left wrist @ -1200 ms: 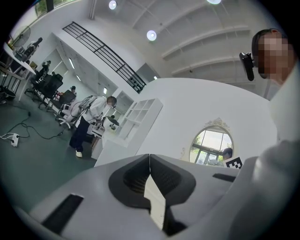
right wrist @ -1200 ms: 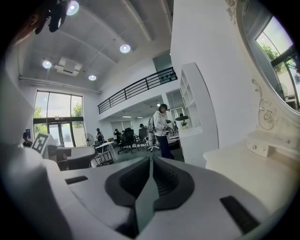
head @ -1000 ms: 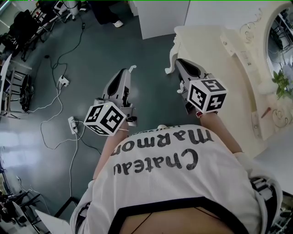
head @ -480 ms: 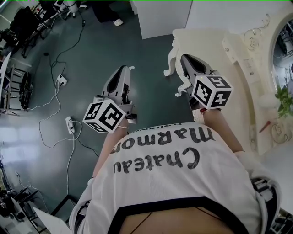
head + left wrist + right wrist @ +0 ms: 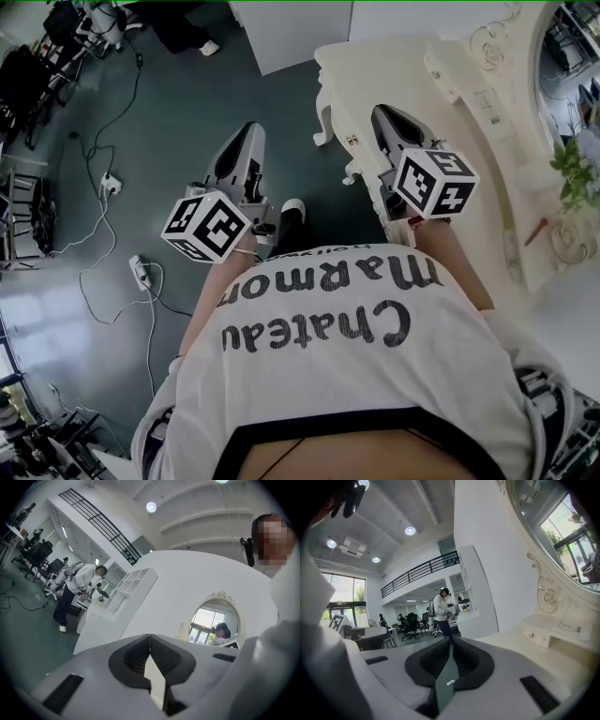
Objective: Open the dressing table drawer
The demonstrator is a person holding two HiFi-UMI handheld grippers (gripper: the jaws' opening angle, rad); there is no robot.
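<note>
1. The left gripper (image 5: 248, 129) hangs over the dark green floor (image 5: 178, 122), jaws pressed together on nothing.
2. The right gripper (image 5: 382, 112), jaws also pressed together and empty, is above the front edge of the cream carved dressing table (image 5: 412, 70).
3. The table's drawer front (image 5: 349, 141) lies just left of that gripper.

The cream dressing table (image 5: 473, 131) is standing under the right gripper (image 5: 386, 112), its small knobbed drawer (image 5: 536, 637) sitting shut, ahead-right of the jaws.
</note>
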